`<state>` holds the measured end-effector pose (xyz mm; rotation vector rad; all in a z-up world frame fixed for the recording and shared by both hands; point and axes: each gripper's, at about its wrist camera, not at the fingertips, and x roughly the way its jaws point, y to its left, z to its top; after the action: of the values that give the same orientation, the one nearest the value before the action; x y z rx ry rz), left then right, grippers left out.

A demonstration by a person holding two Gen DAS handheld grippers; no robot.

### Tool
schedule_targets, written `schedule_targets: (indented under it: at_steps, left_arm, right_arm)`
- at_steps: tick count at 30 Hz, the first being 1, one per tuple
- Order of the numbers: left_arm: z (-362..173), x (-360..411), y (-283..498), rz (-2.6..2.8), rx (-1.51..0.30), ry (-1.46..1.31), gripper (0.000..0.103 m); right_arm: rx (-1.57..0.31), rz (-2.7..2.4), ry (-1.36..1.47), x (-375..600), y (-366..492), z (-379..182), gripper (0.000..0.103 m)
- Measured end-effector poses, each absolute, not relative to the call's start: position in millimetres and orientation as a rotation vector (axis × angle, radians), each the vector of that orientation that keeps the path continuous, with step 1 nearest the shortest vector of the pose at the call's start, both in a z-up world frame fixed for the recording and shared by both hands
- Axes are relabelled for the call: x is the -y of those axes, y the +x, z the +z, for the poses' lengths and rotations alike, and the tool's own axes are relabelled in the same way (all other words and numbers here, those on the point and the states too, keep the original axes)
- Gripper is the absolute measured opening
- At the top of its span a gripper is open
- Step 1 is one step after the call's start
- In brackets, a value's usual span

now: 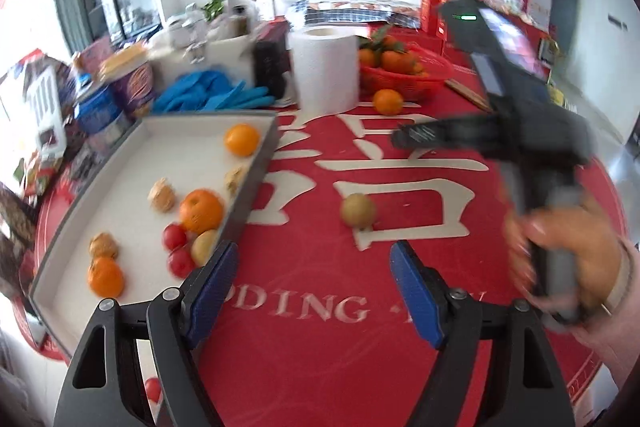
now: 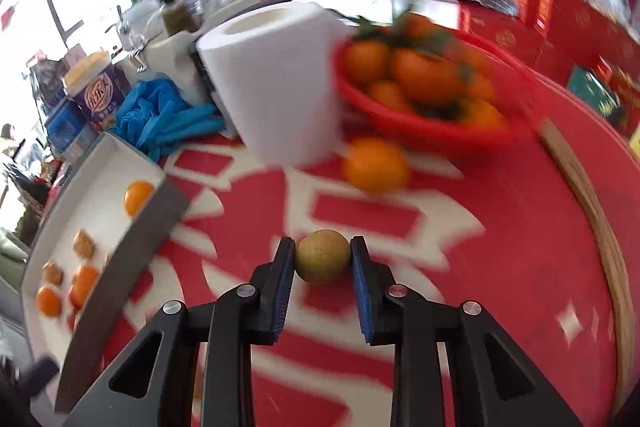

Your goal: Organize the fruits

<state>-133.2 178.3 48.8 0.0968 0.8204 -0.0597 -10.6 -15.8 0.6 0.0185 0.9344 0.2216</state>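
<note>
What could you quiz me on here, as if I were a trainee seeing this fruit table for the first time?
1. True or false: the left gripper stands open with nothing between its fingers.
2. Pick one: what stands right beside the red basket of oranges? A) a white paper roll B) a kettle C) a laptop
3. Short answer: in the right wrist view, what sits between the fingertips of the right gripper?

Key: 1 true. 2 A. 3 a small yellow-green fruit, with a pad against each side.
</note>
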Motion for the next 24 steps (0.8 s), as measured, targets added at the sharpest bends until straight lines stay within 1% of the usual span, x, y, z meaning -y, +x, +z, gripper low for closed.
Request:
schedule_targets:
  at_steps: [6,8,10,11,12,13,14,24]
  left_arm:
    - [25.4,-152.8,-87.6,-0.063,-0.864,0.099,0.081]
    - [18.0,-151.1,-76.4,-0.057,-0.890,0.082,0.079]
    - [9.6,-150.4,-66.2,-0.060,-0.936,0.052,0.065]
    - [8.7,-151.0,-64.8,-0.064,-0.929,0.027,0.062]
    - [8.9,-149.1,-66.1,-0.057,-0.920,0.030,0.048]
    - [9.1,-147.1,-66.2,-0.061,-0.914,0.041,0.032]
    - [8.6,-145.4,-66.7,-0.063,-0.909,0.048,0.029]
    - [10.2,-143.5,-69.5,-0.051,-0.895,0.047,0.029]
  right_arm:
    - [-0.918,0.156,0.056,61.3,-61.6,-0.6,0.029]
    - [-0.904,0.135,0.067,71.7,-75.0,-0.5,0.029]
    - [-0.900,0.120,0.067,74.1,-78.6,2.2,0.029]
    - [-0.899,0.114,0.056,73.1,-79.8,1.9,0.029]
    - [-0.895,0.102,0.034,70.1,-80.7,1.4,0.029]
    - [-0.891,0.093,0.016,67.8,-81.1,0.8,0.029]
    - [-0.887,0.085,0.001,66.8,-82.8,0.1,0.029]
    - [-0.863,0.007,-0.173,47.0,-87.2,-4.4,0.029]
